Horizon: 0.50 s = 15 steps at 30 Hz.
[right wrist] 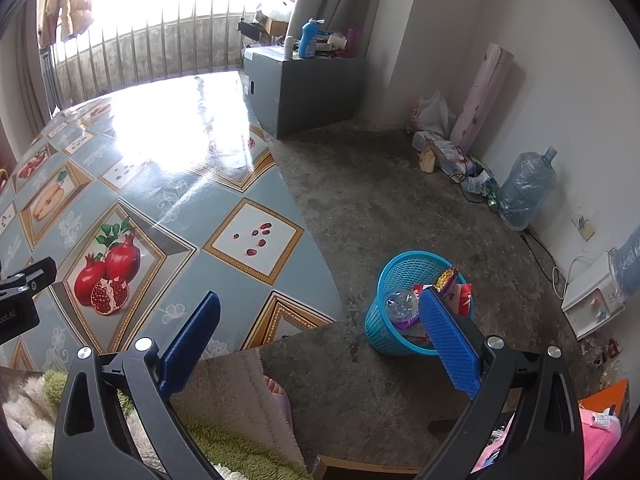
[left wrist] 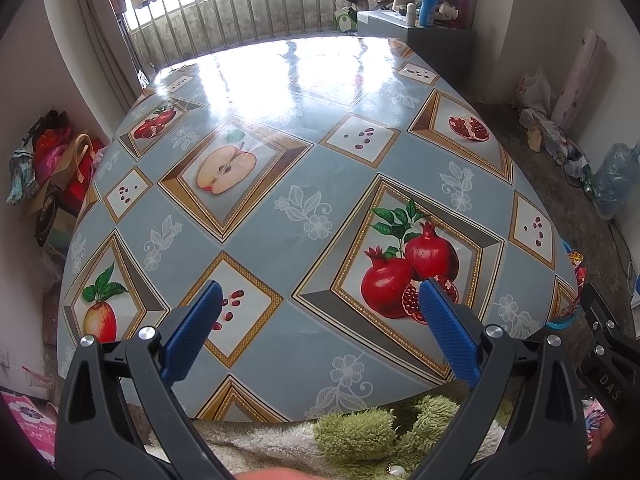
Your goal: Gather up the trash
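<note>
A blue plastic waste basket [right wrist: 384, 320] stands on the floor right of the table. It holds a clear plastic bottle [right wrist: 400, 302], red and yellow snack wrappers [right wrist: 460, 288] and other packaging. My right gripper [right wrist: 320, 300] is open and empty, held above the floor between the table's edge and the basket. My left gripper [left wrist: 320, 290] is open and empty, low over the near part of the table [left wrist: 304, 168], whose fruit-patterned cloth bears no loose objects. The basket's rim shows at the table's right edge in the left wrist view [left wrist: 570, 320].
A grey cabinet [right wrist: 304, 92] with a blue bottle [right wrist: 308, 38] stands behind the table. Bags and a large water jug [right wrist: 524, 188] line the right wall. A white appliance [right wrist: 596, 296] sits on the floor at right. Bags are piled left of the table [left wrist: 52, 168].
</note>
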Each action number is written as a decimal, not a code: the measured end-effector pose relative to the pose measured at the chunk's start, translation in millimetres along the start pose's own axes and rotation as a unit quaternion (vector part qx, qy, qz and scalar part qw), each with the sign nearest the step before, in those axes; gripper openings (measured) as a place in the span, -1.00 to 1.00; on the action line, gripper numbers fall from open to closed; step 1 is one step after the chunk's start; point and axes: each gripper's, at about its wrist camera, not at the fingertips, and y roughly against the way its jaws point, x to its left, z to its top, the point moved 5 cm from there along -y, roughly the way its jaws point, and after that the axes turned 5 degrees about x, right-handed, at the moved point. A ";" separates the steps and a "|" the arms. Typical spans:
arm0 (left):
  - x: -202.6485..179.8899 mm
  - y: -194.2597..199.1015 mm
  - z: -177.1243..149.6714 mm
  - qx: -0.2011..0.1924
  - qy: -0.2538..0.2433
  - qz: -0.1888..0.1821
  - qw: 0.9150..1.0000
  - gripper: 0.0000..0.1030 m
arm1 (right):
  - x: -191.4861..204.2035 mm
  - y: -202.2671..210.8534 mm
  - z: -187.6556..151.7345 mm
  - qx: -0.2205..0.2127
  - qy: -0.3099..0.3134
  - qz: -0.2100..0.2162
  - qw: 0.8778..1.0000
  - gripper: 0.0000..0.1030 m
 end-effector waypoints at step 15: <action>-0.2 1.2 -0.1 0.002 0.001 0.002 1.000 0.83 | 0.5 -0.7 -0.8 0.002 -0.001 0.001 1.000 0.87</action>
